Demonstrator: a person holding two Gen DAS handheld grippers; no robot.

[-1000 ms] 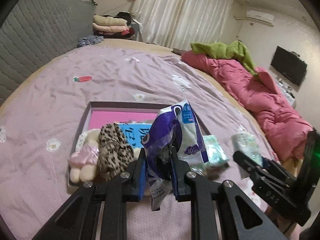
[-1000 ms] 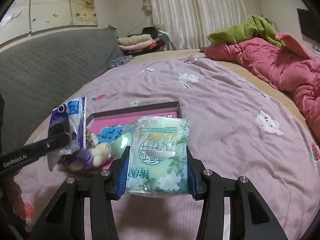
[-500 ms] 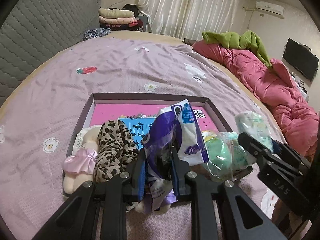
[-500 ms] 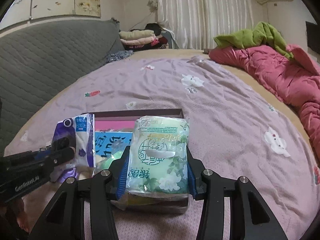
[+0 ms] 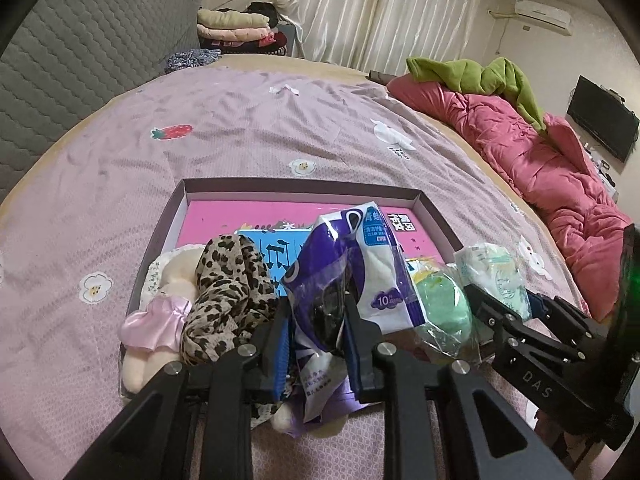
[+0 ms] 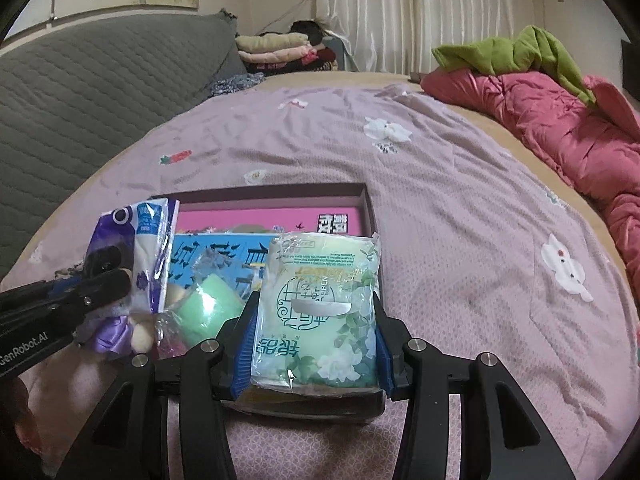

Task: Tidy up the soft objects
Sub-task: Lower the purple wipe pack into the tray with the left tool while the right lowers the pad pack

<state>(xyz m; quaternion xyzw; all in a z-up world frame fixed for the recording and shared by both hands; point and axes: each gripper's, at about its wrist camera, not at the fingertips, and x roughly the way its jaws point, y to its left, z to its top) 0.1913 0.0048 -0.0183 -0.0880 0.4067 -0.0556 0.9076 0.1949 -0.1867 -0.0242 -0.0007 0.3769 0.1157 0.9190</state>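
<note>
Purple-and-white tissue pack [image 5: 356,264], blue label panel at its top. Pale green wet-wipe pack [image 6: 320,312], printed with white flowers and dark green leaves. Leopard-print cloth [image 5: 228,296], tan with black spots. Cream plush toy [image 5: 176,280] with a glossy pink bow [image 5: 154,326]. Mint green round item in clear wrap [image 5: 440,310]. Shallow tray [image 5: 304,188], dark brown rim, bright pink floor, blue printed panel. Bedsheet [image 5: 240,140], mauve with white flowers and a red strawberry. Quilt [image 5: 532,160], rose pink; green garment [image 5: 480,76] on top.
</note>
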